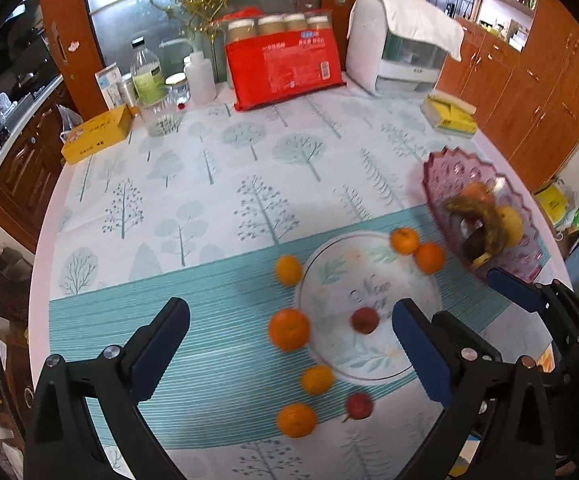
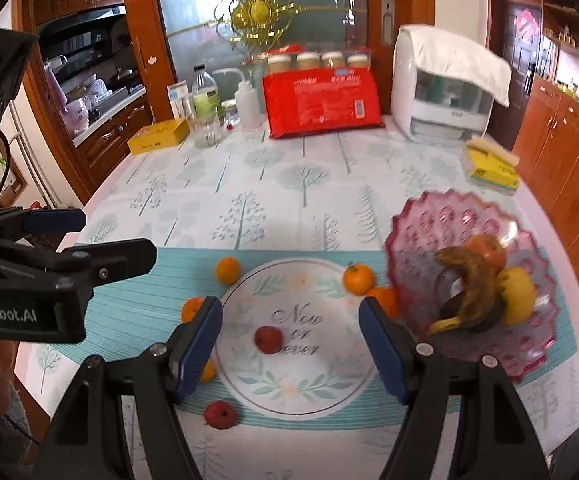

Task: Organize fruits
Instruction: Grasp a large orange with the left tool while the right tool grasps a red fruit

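Observation:
A white floral plate (image 1: 331,280) (image 2: 289,384) lies on the teal band of the tablecloth and carries one small red fruit (image 1: 364,320) (image 2: 268,339). Several oranges (image 1: 288,329) (image 2: 358,278) lie around the plate, and a second red fruit (image 1: 358,405) (image 2: 219,414) sits off its near edge. My left gripper (image 1: 289,308) (image 2: 117,236) hovers open and empty over the oranges left of the plate. Above the plate, my right gripper (image 2: 289,308) (image 1: 525,284) also stands open with nothing between its fingers.
A pink scalloped bowl (image 1: 445,176) (image 2: 441,216) right of the plate holds a browned banana (image 2: 473,284), an apple and a yellow fruit. Along the back stand a red package (image 1: 285,68), bottles, a yellow box (image 1: 97,134) and a white appliance (image 1: 393,52).

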`<state>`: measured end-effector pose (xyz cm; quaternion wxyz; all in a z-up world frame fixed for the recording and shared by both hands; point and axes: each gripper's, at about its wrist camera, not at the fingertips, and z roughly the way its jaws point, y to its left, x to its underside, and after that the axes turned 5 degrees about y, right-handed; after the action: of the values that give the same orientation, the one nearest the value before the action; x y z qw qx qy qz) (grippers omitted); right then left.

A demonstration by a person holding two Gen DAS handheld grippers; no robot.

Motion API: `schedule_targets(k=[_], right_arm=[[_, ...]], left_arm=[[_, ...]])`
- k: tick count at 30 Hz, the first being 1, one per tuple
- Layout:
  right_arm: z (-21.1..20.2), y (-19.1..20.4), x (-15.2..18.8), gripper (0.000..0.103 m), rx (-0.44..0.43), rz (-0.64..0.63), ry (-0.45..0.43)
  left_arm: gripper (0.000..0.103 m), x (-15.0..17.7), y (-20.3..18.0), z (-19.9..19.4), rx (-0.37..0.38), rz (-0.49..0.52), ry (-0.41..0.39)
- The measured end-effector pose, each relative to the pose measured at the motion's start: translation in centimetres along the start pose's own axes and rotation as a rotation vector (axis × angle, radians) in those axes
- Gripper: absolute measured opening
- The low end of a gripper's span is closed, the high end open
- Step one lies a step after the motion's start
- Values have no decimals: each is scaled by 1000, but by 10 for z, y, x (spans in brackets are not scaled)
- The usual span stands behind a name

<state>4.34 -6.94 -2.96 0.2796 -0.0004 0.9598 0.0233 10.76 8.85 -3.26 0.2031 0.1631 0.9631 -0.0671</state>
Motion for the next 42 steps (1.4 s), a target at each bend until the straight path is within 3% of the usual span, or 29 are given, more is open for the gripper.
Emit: schedule_targets(k=[12,18,25,36,40,42], right_arm=[[56,11,19,71,-47,66,105],[82,10,28,62,-75,76,162],[106,11,32,61,-55,74,209],[130,12,32,43,-48,65,238],[135,15,33,33,-44,47,245],[136,15,34,32,-46,42,245]], left_arm=[[100,10,30,68,103,19,141],[93,12,28,100,142,45,207],[85,12,29,129,183,42,272],[56,12,12,156,218,70,338],[51,11,10,160,194,68,339],[44,11,11,161,181,59,338]])
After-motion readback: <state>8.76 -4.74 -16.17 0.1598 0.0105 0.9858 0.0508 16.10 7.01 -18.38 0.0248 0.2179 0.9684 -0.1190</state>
